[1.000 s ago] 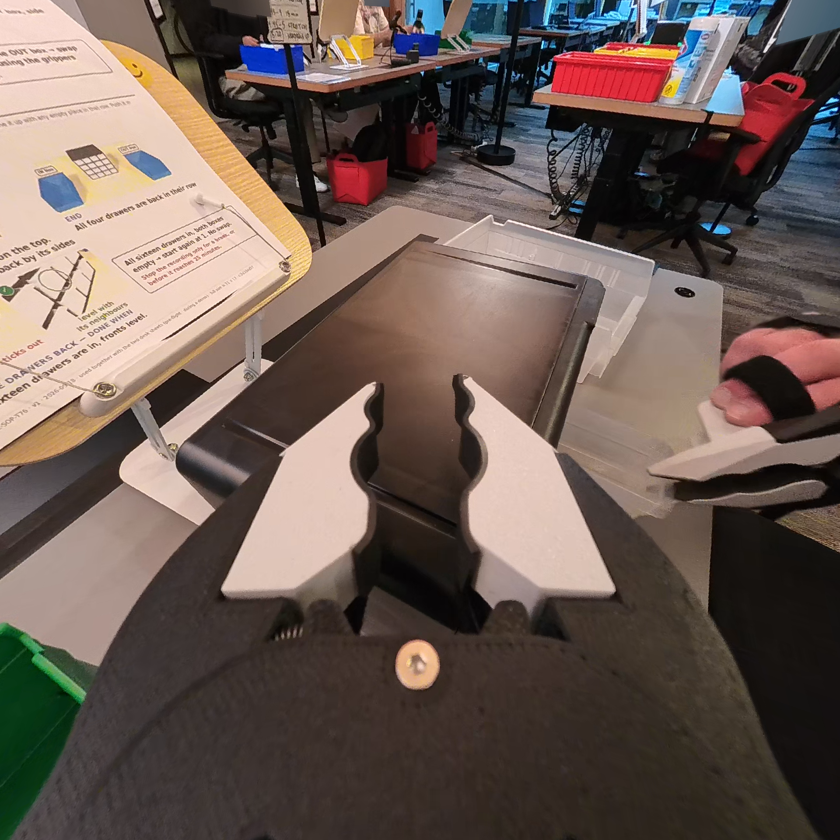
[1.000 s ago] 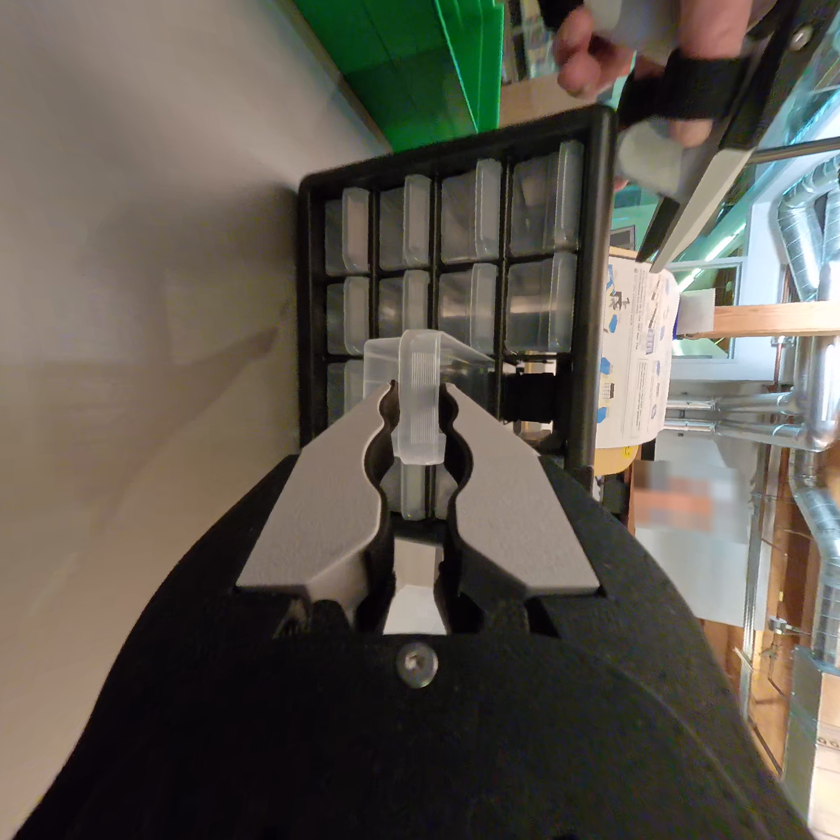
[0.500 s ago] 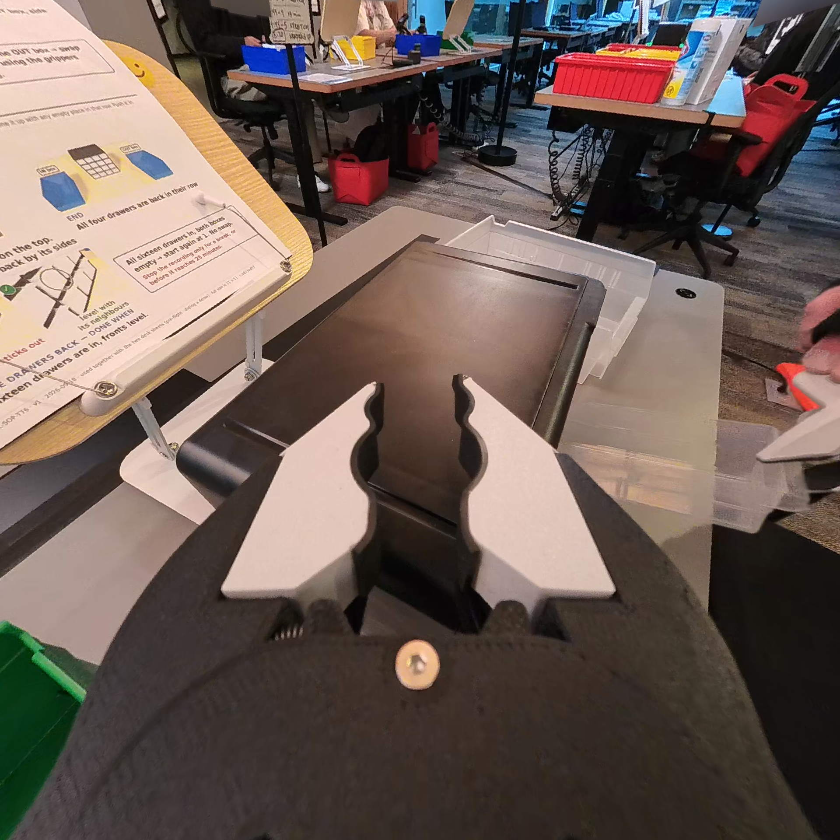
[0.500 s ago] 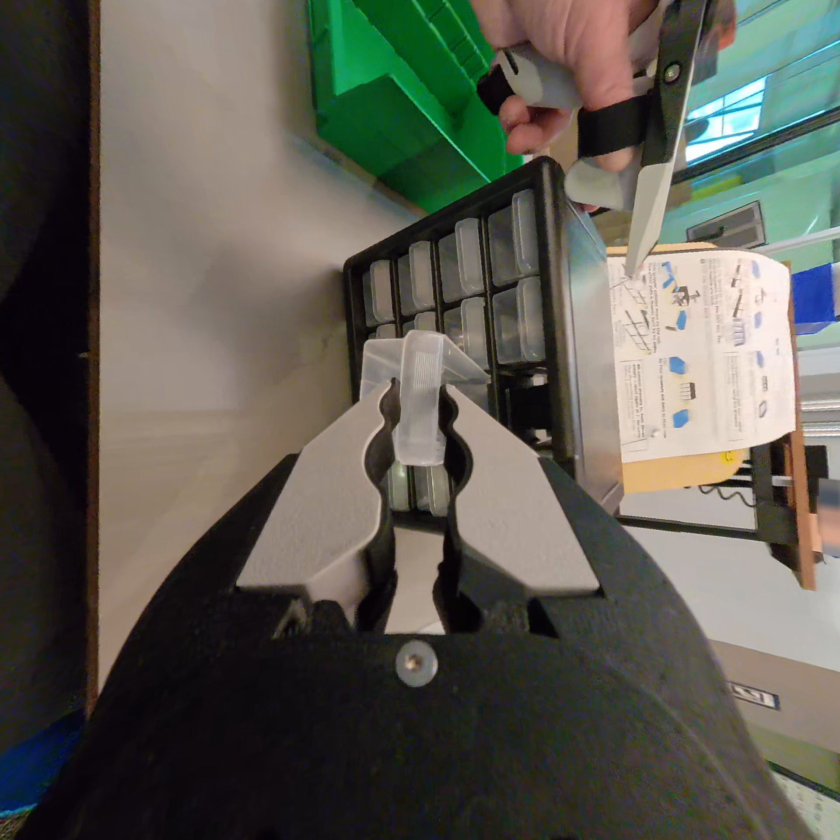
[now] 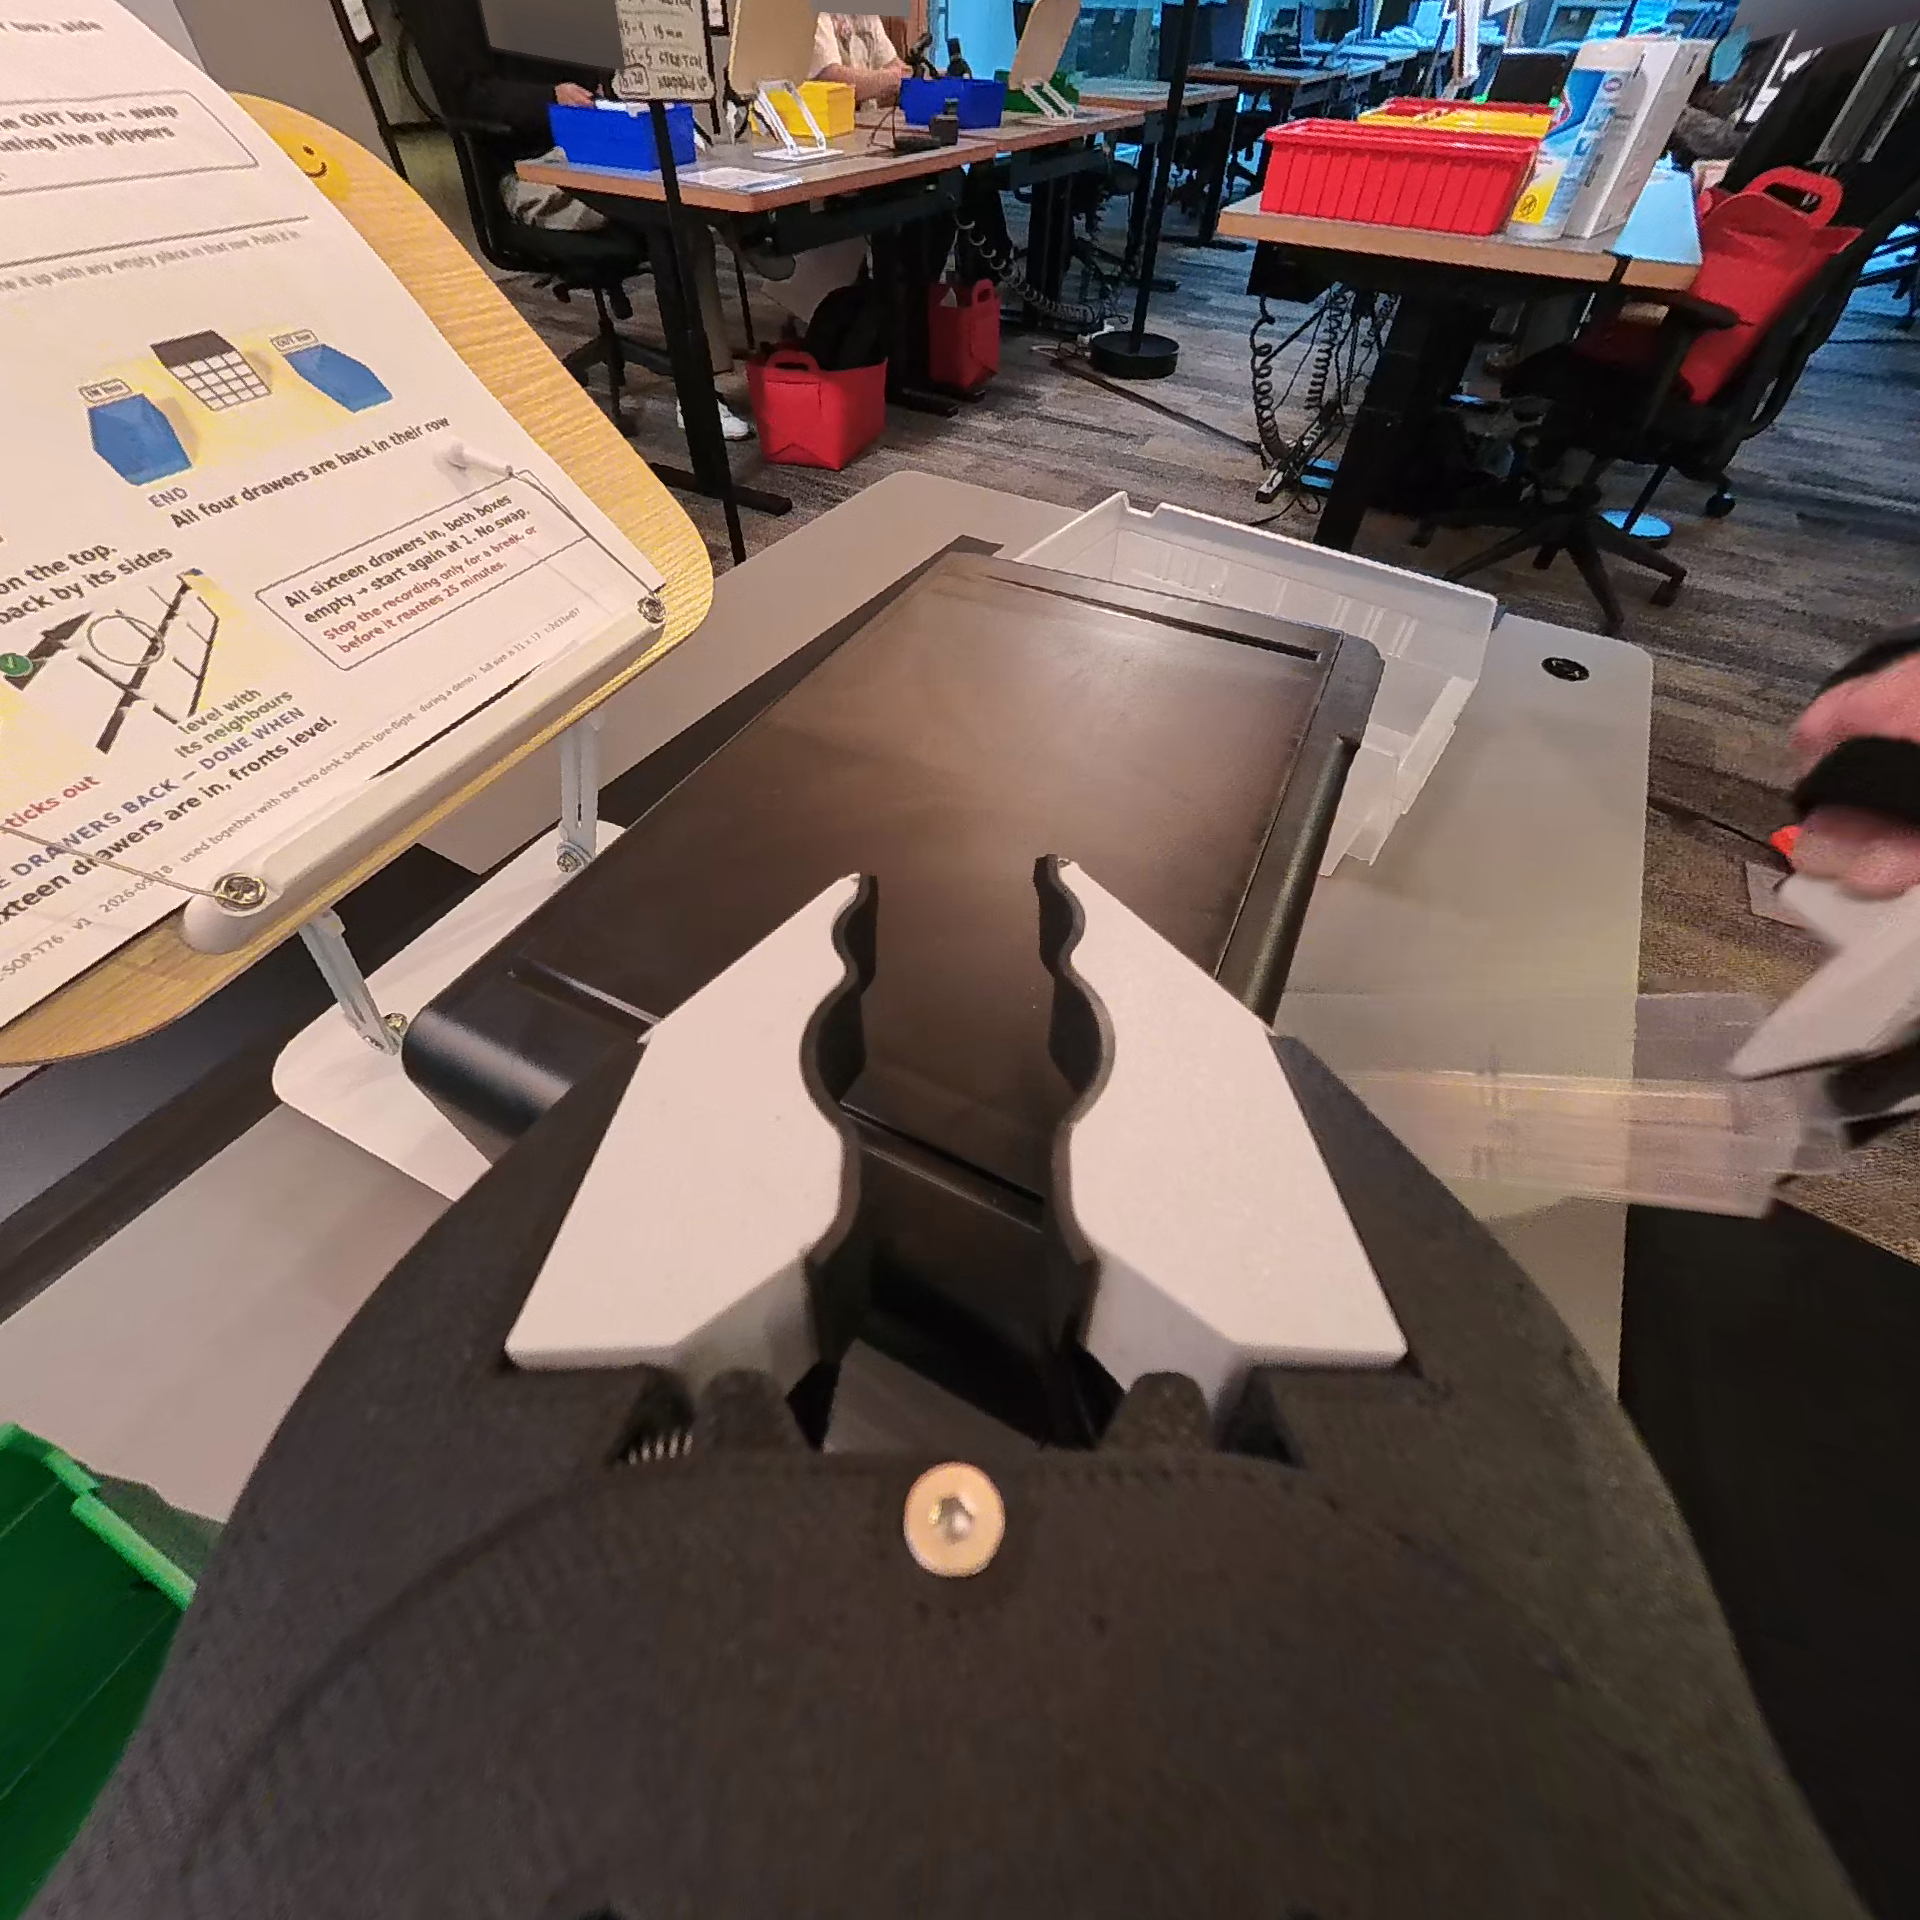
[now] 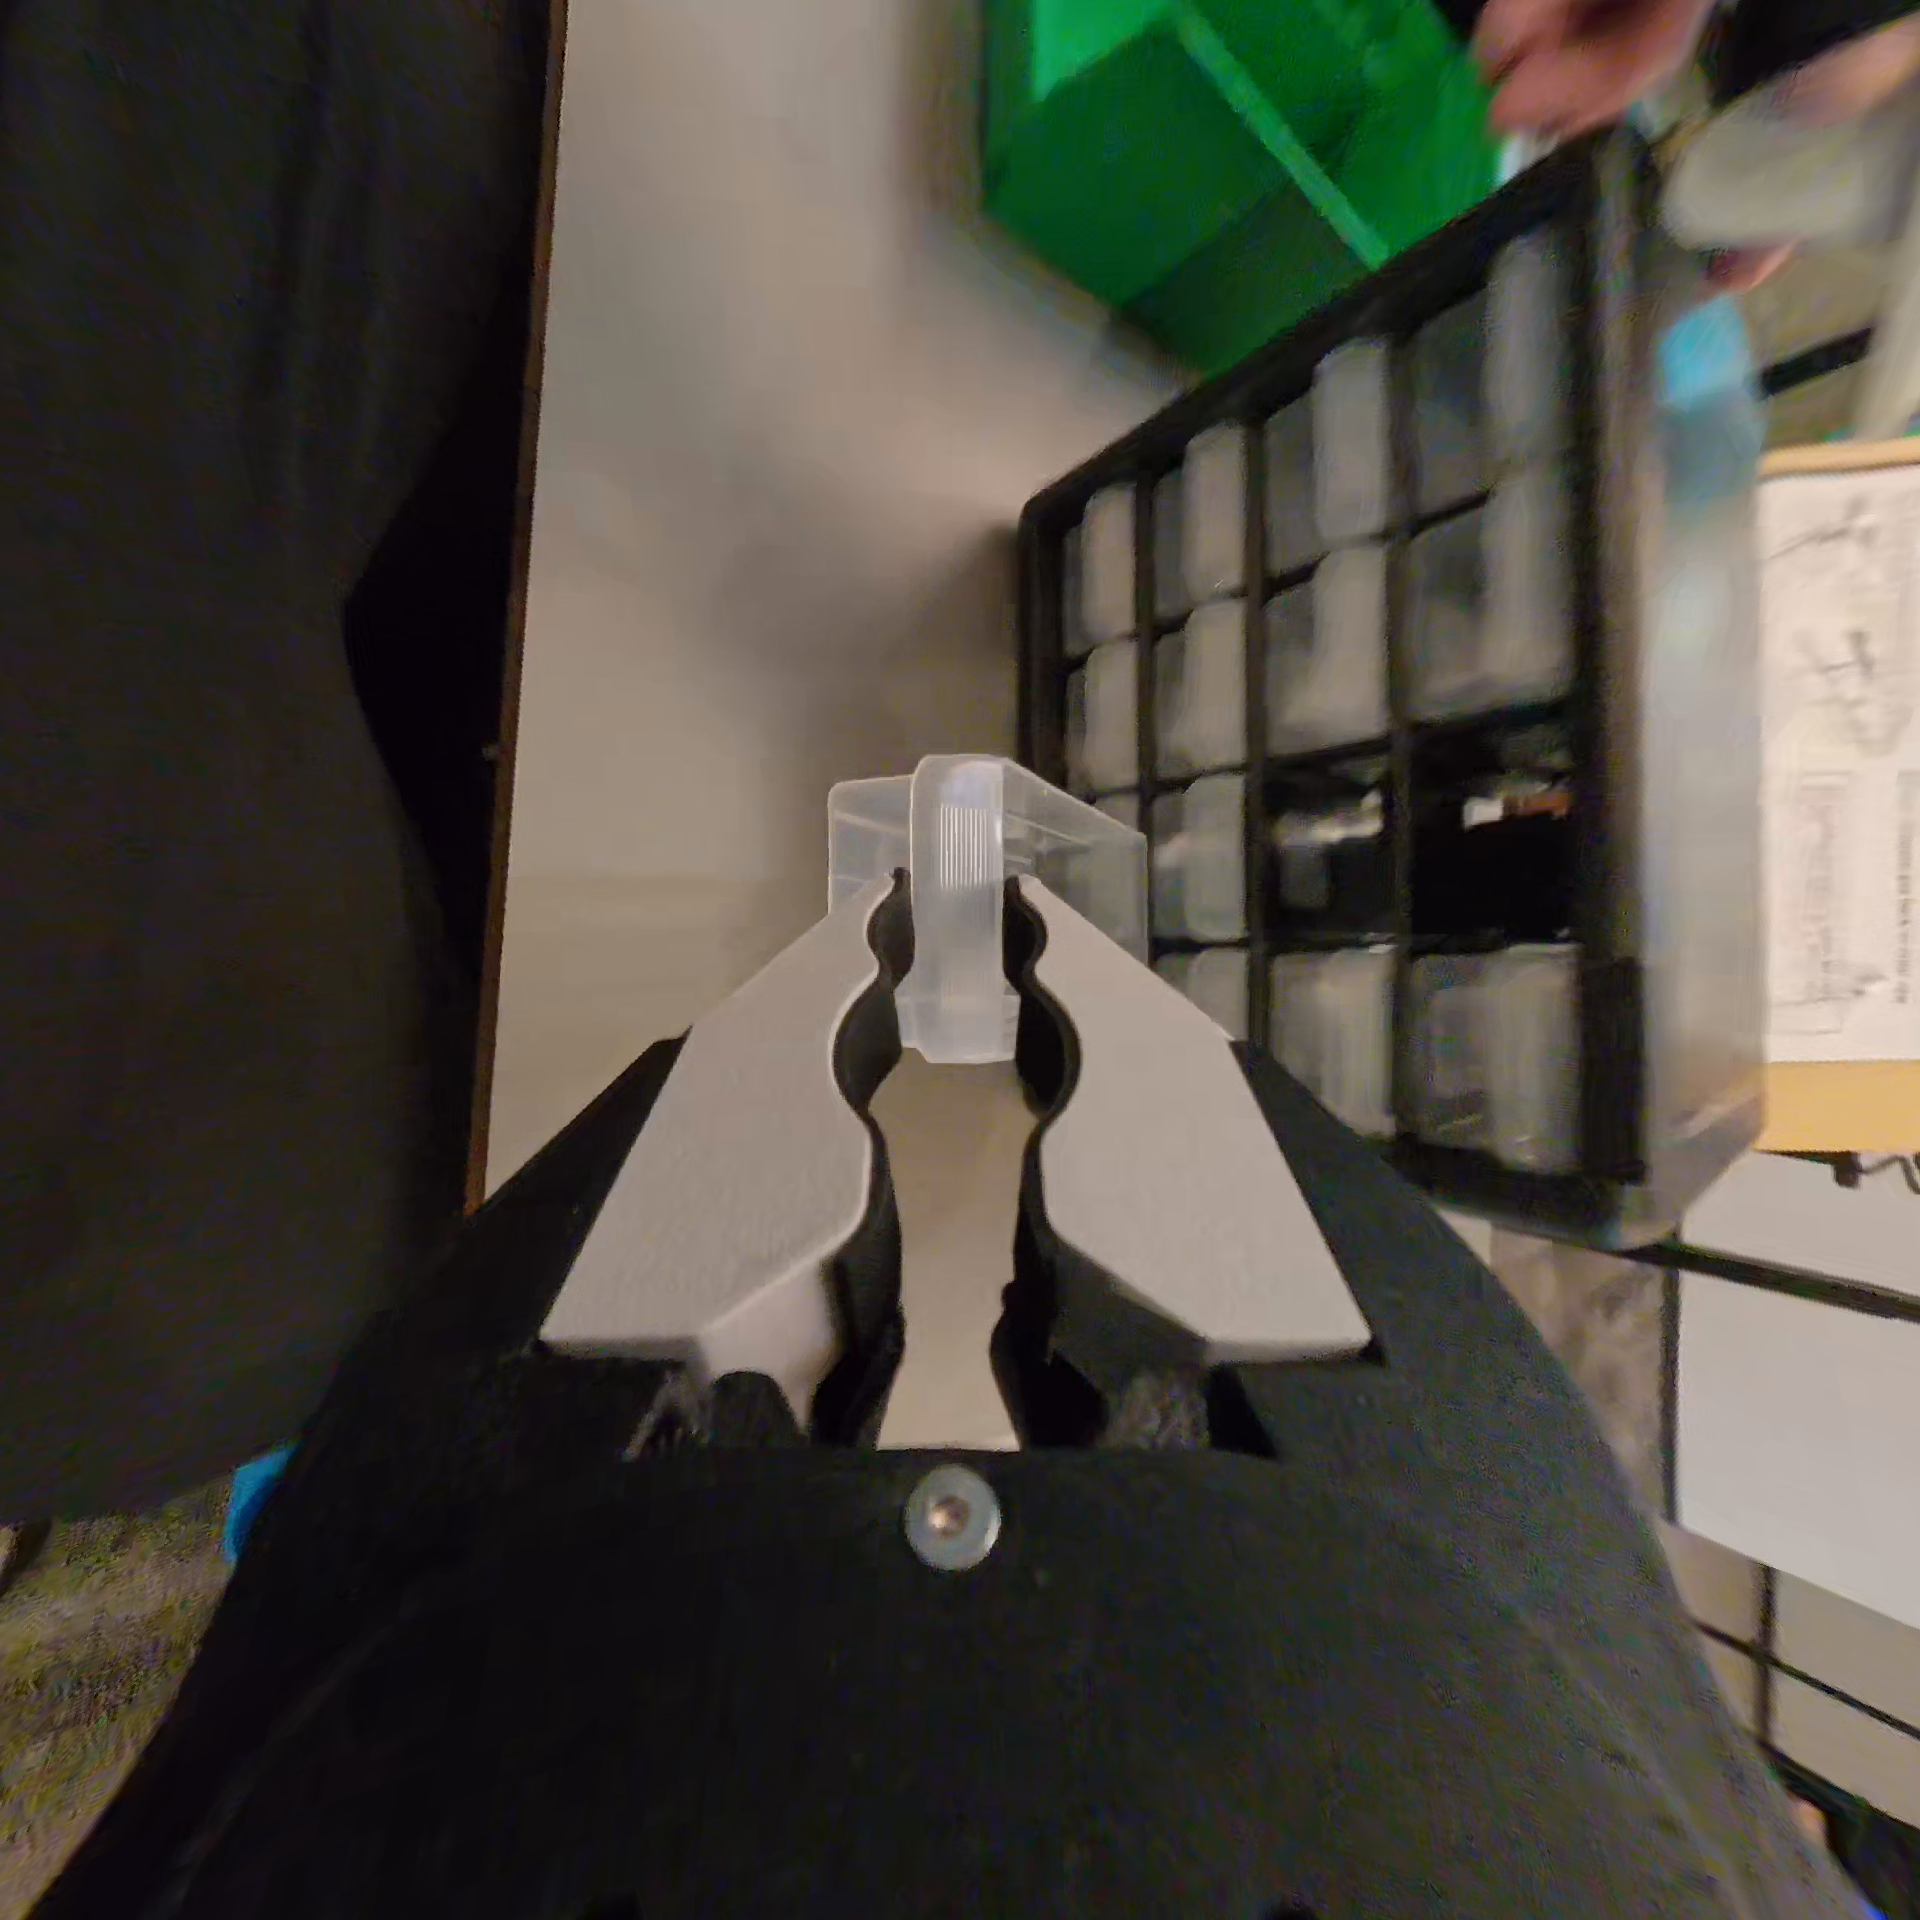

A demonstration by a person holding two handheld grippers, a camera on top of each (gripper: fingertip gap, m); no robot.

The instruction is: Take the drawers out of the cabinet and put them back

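Observation:
The black cabinet (image 6: 1621,665) stands on the table with its grid of clear drawers facing my right gripper; two slots (image 6: 1486,831) in one row are dark and empty. My right gripper (image 6: 956,878) is shut on the handle of a clear drawer (image 6: 1081,842), held free of the cabinet front. It also shows in the left wrist view (image 5: 1558,1132), blurred, at the right. My left gripper (image 5: 951,883) is open and empty, held over the cabinet's top (image 5: 997,727).
A green bin (image 6: 1164,156) sits beyond the cabinet, also at the lower left of the left wrist view (image 5: 62,1621). A clear bin (image 5: 1299,582) stands behind the cabinet. An instruction sheet on a wooden stand (image 5: 260,468) is to the left. The table edge (image 6: 520,520) borders dark clothing.
My right gripper has pulled the clear drawer out of its slot and away from the cabinet front. My left gripper has stayed over the cabinet top.

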